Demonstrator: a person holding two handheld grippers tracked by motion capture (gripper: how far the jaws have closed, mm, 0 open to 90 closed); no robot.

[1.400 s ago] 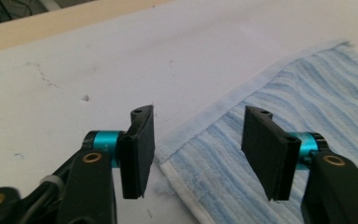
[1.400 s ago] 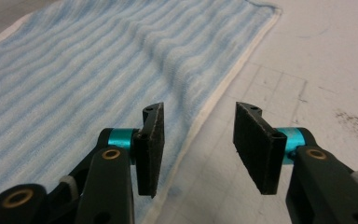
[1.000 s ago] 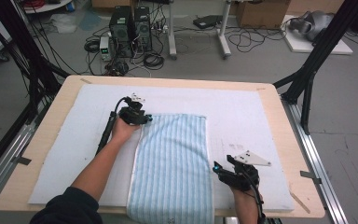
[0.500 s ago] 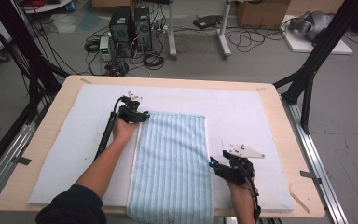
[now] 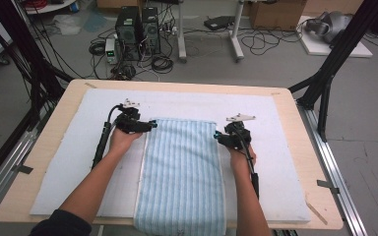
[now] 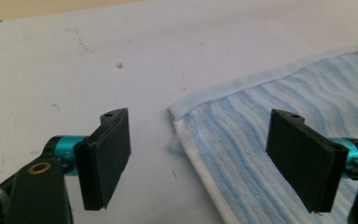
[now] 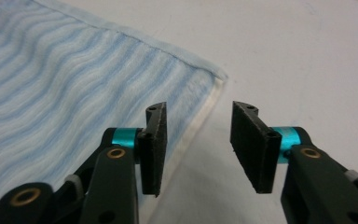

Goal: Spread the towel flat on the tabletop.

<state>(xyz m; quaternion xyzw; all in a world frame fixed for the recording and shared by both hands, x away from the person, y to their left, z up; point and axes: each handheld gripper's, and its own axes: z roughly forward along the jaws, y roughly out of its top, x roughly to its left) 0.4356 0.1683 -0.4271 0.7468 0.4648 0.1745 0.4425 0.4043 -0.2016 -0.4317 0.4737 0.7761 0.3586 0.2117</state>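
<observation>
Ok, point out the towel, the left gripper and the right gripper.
towel [image 5: 182,172]: high view, middle of the striped cloth.
left gripper [image 5: 151,125]: high view, between its fingertips, at the towel's far left corner.
right gripper [image 5: 218,135]: high view, between its fingertips, at the towel's right edge.

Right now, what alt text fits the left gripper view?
The open left gripper frames the far corner of a blue striped towel lying flat on a white mat, touching neither.

A lab — computer towers [image 5: 138,27] (cables [image 5: 270,44] strewn), black rig struts [image 5: 334,54].
</observation>
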